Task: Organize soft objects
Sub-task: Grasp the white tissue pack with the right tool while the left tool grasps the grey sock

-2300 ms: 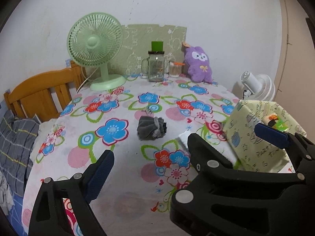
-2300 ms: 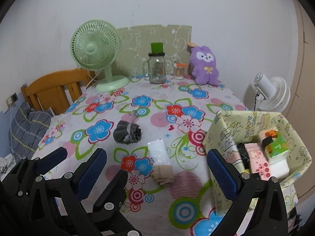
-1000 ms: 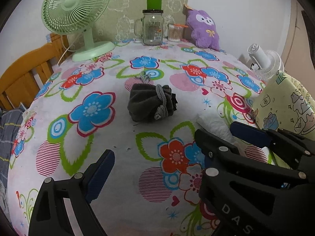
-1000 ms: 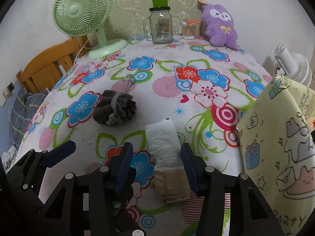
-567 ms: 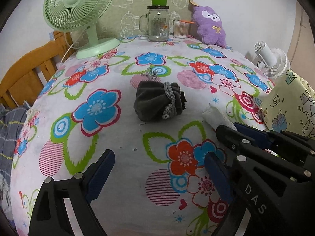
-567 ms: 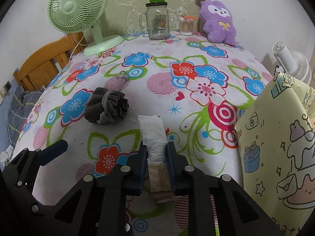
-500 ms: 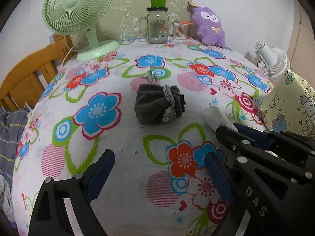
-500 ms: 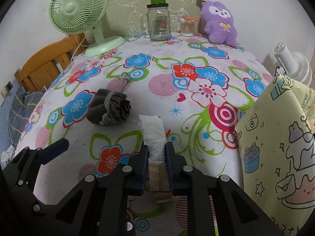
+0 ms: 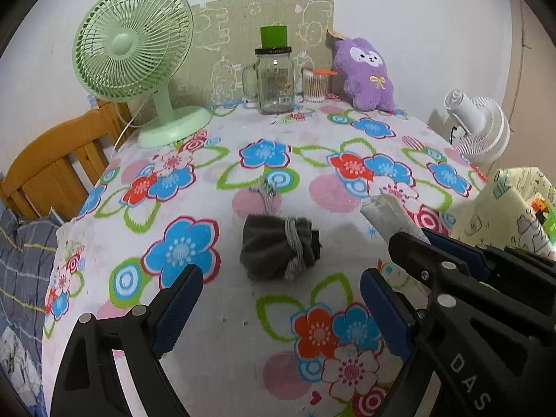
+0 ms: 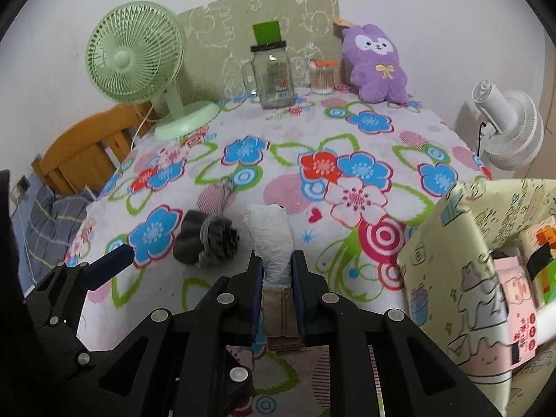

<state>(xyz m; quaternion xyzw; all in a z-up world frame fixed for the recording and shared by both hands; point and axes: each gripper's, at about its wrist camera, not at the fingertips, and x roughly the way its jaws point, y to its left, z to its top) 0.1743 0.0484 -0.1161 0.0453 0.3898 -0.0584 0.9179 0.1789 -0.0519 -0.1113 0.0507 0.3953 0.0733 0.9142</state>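
Right wrist view showed our right gripper [image 10: 277, 271] with its fingers [image 10: 256, 279] pinched narrow on the white-wrapped soft pack [image 10: 272, 239], gripped near its beige end, with the white end sticking out forward. That pack sat just beside the grey drawstring pouch [image 10: 206, 241], on the side toward the yellow storage box [image 10: 451, 271]. Whether the pack had cleared the flowered surface [image 10: 347, 132] we could not tell. Our left gripper [image 9: 278, 307] had its fingers spread wide and empty, on the near side of the pouch, not touching it.

We judged the main risk to be the grip itself: the wrapper looked slick and loose, so the pack might slide out or droop on the way to the box. Its free end might also catch the box's near wall, which looked floppy, and fold it inward. The two grippers were close together, so a sideways swing could knock them.
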